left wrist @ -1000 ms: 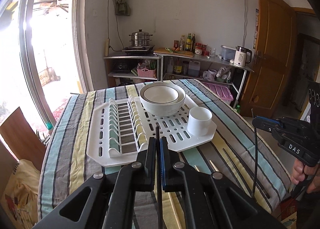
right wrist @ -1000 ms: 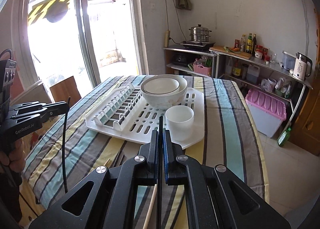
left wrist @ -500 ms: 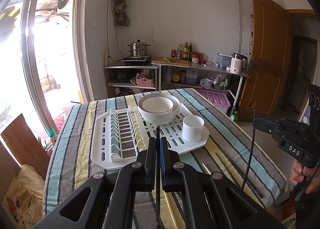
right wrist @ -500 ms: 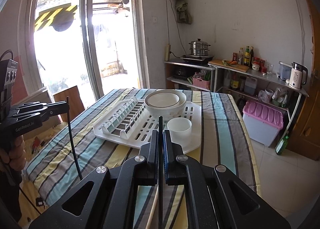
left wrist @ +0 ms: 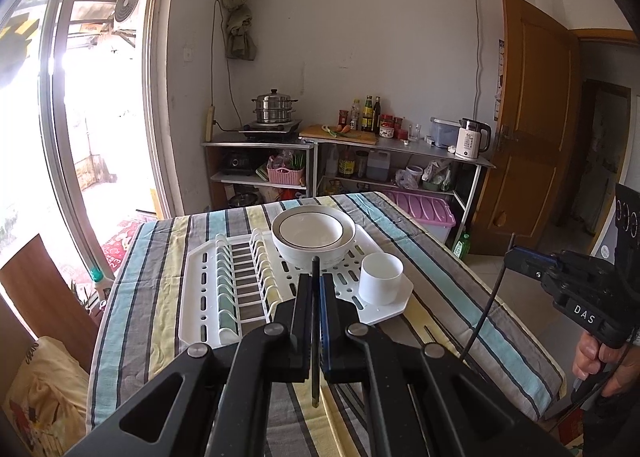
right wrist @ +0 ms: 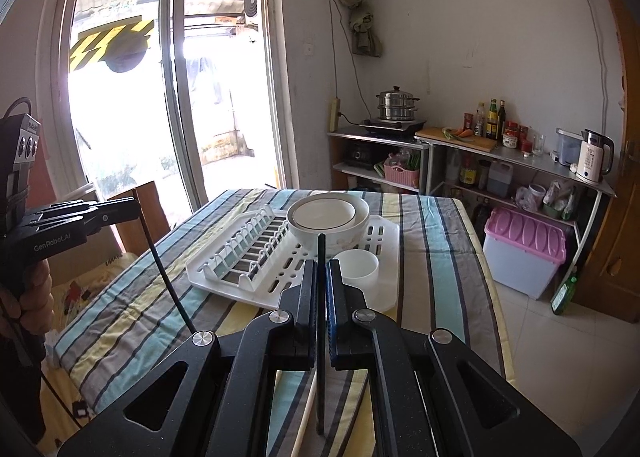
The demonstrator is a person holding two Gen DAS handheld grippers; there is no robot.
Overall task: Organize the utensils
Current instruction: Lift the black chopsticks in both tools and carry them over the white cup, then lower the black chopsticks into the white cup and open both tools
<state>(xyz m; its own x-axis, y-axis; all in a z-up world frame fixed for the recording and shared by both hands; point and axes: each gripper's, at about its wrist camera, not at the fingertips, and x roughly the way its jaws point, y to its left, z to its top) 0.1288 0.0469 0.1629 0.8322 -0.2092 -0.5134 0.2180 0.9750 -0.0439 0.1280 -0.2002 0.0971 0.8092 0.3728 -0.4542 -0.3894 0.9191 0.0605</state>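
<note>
My left gripper [left wrist: 315, 282] is shut on a dark chopstick [left wrist: 315, 337], held upright above the near end of the striped table. My right gripper [right wrist: 321, 271] is shut on another dark chopstick [right wrist: 320, 337]. Each shows in the other's view: the right gripper [left wrist: 516, 257] at the right with its chopstick [left wrist: 486, 309] hanging down, the left gripper [right wrist: 128, 209] at the left with its chopstick [right wrist: 164, 265]. A white drying rack [left wrist: 208, 297] on the table holds a white bowl [left wrist: 312, 237] and a white cup [left wrist: 380, 277]. A pale chopstick [right wrist: 306, 417] lies on the cloth below.
The striped tablecloth [left wrist: 160, 257] covers the table. Shelves [left wrist: 360, 161] with a pot, bottles and a kettle stand against the far wall. A pink-lidded bin [right wrist: 524, 249] sits on the floor at the right. A glass door is at the left.
Both grippers have risen and pulled back from the table with their chopsticks. The rack, bowl and cup look smaller and farther away.
</note>
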